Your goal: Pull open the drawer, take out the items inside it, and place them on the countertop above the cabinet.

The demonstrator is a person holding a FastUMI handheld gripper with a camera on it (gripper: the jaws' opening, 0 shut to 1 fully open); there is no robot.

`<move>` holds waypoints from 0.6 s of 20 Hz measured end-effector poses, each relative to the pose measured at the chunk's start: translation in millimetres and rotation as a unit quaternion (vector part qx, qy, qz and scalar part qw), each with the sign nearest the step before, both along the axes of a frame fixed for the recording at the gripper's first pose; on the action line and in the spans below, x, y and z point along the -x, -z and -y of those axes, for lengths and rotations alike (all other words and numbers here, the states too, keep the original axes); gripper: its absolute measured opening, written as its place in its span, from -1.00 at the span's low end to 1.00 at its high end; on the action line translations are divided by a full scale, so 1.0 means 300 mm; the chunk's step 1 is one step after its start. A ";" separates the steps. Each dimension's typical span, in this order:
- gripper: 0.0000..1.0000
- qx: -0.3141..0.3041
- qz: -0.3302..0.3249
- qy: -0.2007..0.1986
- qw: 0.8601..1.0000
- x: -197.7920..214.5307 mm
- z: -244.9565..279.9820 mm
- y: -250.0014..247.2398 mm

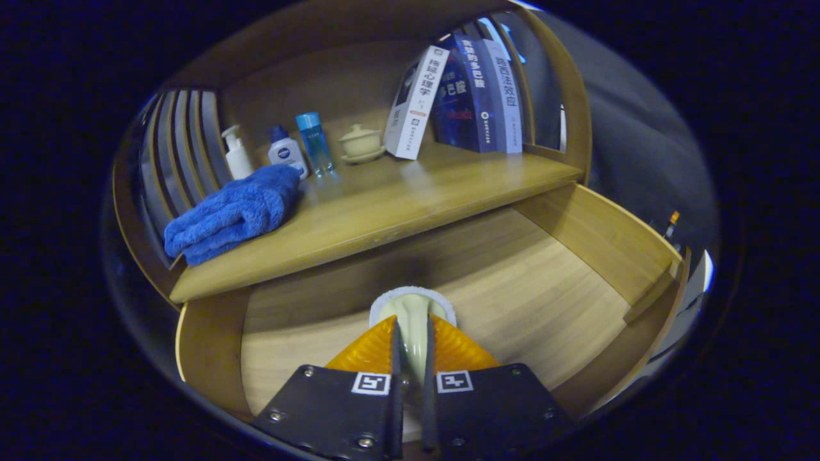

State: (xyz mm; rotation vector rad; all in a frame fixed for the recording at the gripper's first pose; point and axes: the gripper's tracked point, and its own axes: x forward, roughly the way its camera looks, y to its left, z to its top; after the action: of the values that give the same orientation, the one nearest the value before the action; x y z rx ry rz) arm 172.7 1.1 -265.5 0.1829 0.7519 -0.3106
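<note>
The wooden drawer [596, 230] stands pulled open below the countertop [410, 198]. My gripper [411, 333] hangs over the drawer's floor, its orange fingers [368, 349] shut on the pale green handle of a brush [413, 310] with a white bristled rim. The brush head points away from me, just above the drawer bottom. A folded blue towel [234, 211] lies on the left part of the countertop.
At the back of the countertop stand a white pump bottle [237, 153], a small white bottle with a blue cap [286, 152], a clear blue bottle [315, 142] and a lidded cream cup [360, 142]. Several books [467, 96] lean at the right. Wooden side walls close in the shelf.
</note>
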 end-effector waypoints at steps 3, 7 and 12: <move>-0.75 0.025 -0.001 -0.010 1.000 -0.005 -0.013 -0.053; -0.75 0.060 0.006 -0.008 0.998 -0.026 0.010 -0.188; -0.75 0.105 0.032 0.005 0.994 -0.061 0.058 -0.384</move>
State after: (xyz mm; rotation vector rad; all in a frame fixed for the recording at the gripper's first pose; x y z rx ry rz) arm 190.9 -16.2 -150.3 -0.0008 0.6497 -0.3896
